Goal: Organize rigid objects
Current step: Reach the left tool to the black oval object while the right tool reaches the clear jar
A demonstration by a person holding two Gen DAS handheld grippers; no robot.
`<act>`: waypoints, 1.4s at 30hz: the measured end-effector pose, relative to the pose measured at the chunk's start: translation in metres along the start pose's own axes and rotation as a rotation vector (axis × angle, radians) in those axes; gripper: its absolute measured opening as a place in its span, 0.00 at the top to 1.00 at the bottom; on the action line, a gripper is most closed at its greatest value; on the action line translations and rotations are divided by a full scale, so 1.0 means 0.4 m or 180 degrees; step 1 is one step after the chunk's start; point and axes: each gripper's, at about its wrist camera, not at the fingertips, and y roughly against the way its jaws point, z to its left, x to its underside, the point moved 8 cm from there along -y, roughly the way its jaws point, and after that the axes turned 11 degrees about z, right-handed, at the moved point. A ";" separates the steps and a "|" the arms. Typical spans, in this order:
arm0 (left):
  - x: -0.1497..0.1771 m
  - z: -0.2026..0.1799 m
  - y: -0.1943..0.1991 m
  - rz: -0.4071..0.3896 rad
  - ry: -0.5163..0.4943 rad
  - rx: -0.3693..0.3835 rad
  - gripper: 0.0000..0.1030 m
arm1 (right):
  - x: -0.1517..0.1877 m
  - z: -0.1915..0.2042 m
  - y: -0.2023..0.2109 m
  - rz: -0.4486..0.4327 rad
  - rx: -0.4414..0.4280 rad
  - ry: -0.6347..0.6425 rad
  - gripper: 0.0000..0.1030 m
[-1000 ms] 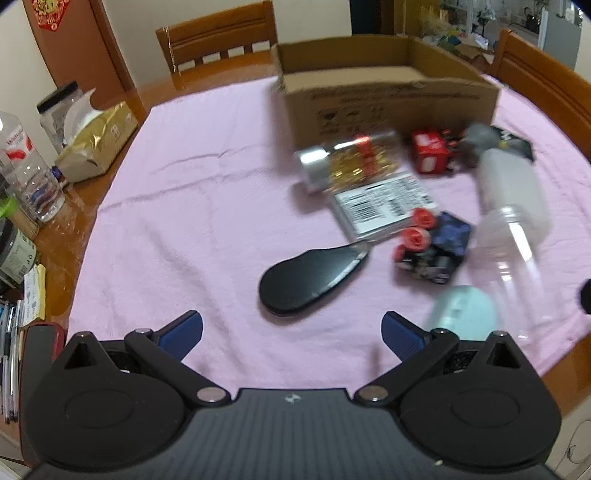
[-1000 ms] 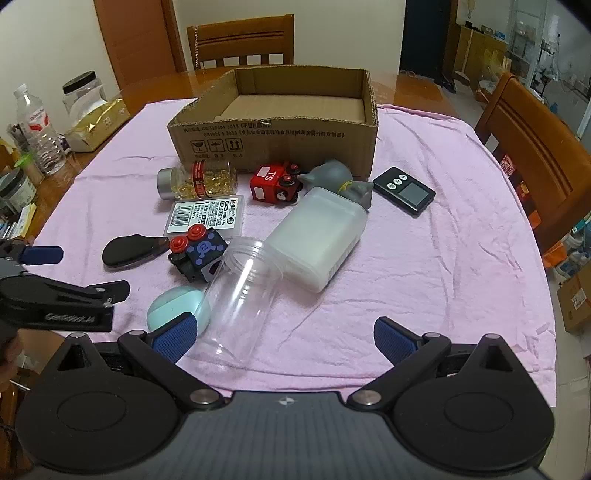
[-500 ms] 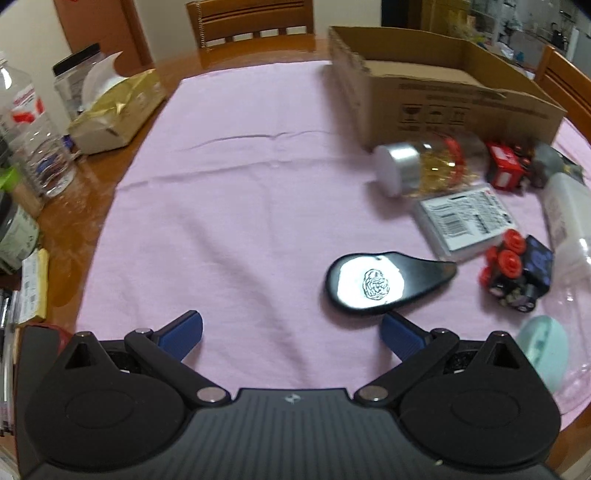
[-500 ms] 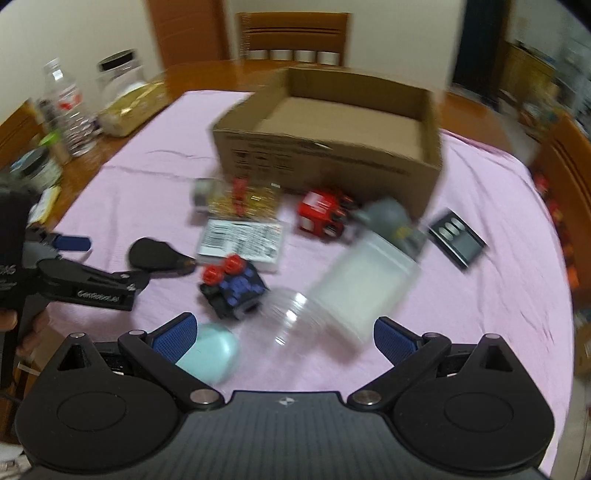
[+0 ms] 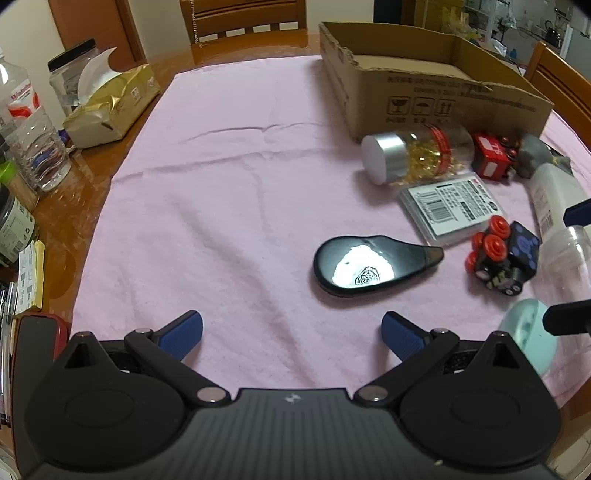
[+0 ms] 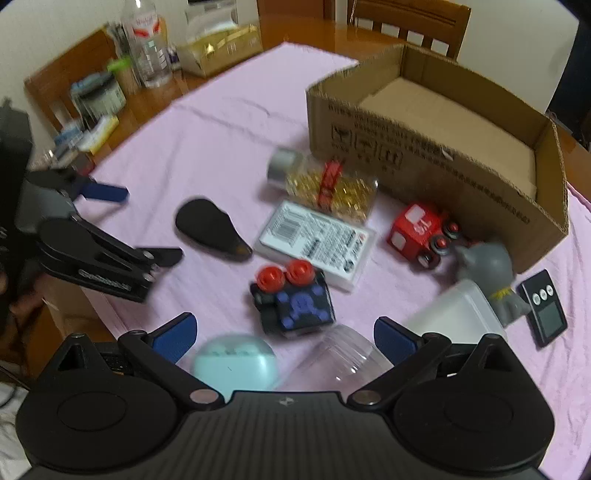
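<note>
An empty cardboard box (image 5: 436,92) (image 6: 443,147) stands at the back of the pink cloth (image 5: 229,192). In front of it lie a pill jar (image 5: 413,153) (image 6: 325,184), a red toy truck (image 6: 421,232), a flat packet (image 5: 450,208) (image 6: 317,243), a glossy black teardrop object (image 5: 369,264) (image 6: 210,225), a black cube with red knobs (image 5: 502,258) (image 6: 291,295), a mint case (image 6: 232,365), a clear jar (image 6: 340,358) and a white container (image 6: 450,314). My left gripper (image 5: 291,332) is open, just short of the black object. My right gripper (image 6: 284,336) is open over the mint case and clear jar.
A grey figure (image 6: 487,273) and a small black timer (image 6: 546,310) lie right of the box. A gold tissue pack (image 5: 110,107), water bottle (image 5: 29,129) and jars stand on the bare wooden table at left. Wooden chairs (image 5: 243,14) ring the table.
My left gripper has swung left, putting the black object ahead to its right. My right gripper has moved forward and left, over the mint case and clear jar.
</note>
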 end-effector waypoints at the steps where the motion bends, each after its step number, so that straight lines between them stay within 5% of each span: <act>1: 0.002 -0.003 0.003 -0.0006 -0.0016 -0.0002 0.01 | 0.008 0.000 0.004 0.0009 -0.0014 -0.0008 0.00; 15: 0.006 -0.025 0.005 0.0003 -0.0107 0.0014 0.01 | 0.190 -0.008 0.009 0.0269 0.0195 -0.0435 0.00; 22: -0.007 -0.057 0.016 -0.0028 -0.0222 0.0055 0.01 | 0.195 -0.079 -0.003 0.0174 0.0566 -0.0882 0.00; 42: -0.027 -0.102 -0.020 0.0046 -0.0093 0.0279 0.00 | 0.210 -0.096 -0.035 0.0052 0.0451 -0.0928 0.00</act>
